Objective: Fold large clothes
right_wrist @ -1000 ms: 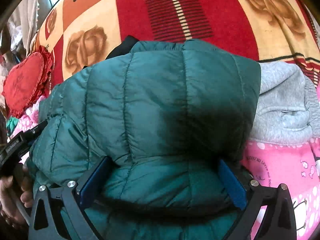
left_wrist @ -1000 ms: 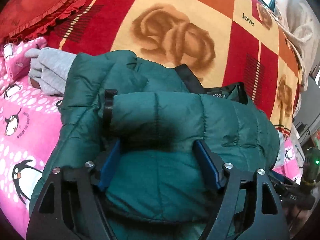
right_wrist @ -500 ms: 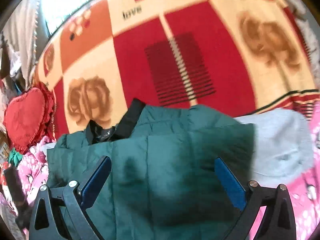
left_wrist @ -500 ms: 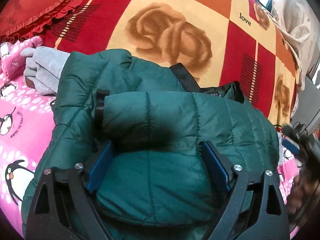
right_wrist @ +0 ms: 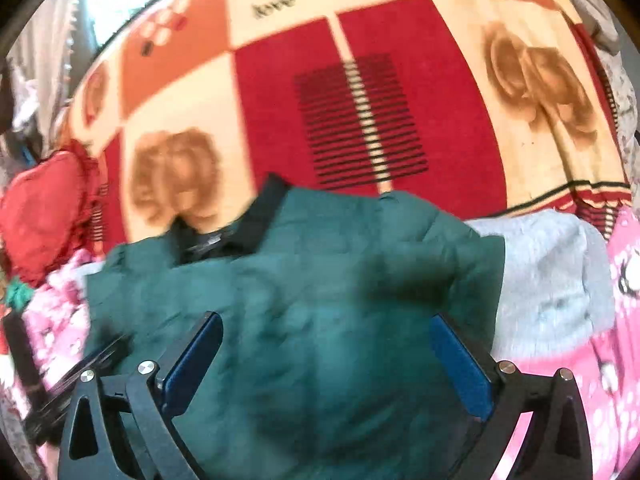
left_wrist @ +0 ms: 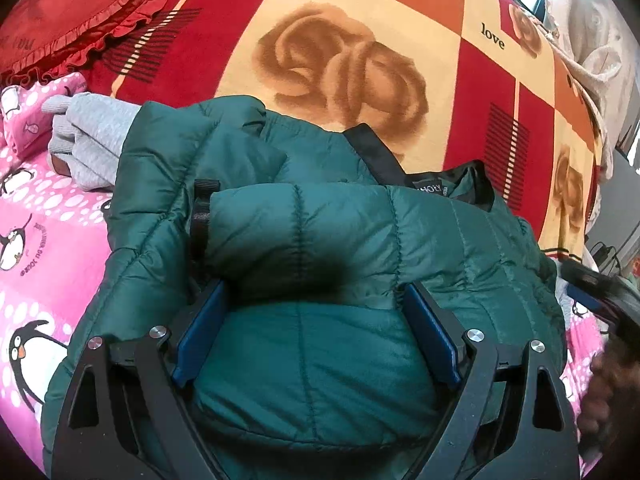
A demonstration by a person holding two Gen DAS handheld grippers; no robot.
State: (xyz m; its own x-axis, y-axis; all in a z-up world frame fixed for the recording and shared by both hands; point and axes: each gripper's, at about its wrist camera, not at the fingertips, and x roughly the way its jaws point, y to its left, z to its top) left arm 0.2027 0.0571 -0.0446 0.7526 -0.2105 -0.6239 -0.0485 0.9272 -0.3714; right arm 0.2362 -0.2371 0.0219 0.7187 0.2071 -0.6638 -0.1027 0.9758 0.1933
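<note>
A dark green puffer jacket [left_wrist: 320, 232] lies folded on the bed, its sleeve across the body and the black collar lining showing at the far side. My left gripper [left_wrist: 312, 292] is low on the jacket's near part. Its blue pads [left_wrist: 200, 340] stand wide apart on either side of a puffy bulge and do not pinch it. In the right wrist view the jacket [right_wrist: 320, 280] is blurred. My right gripper [right_wrist: 326, 324] hovers above it, open, with nothing gripped.
A grey garment [left_wrist: 92, 140] [right_wrist: 552, 280] lies against the jacket's side. Under everything is a red and cream rose blanket [left_wrist: 360, 20] and a pink penguin sheet [left_wrist: 36, 260]. A red heart cushion [left_wrist: 68, 12] sits in a far corner. A hand [left_wrist: 612, 392] shows at the right edge.
The left jaws have widened around the jacket's bulge. The right gripper has risen and pulled back off the jacket, so more blanket shows beyond it.
</note>
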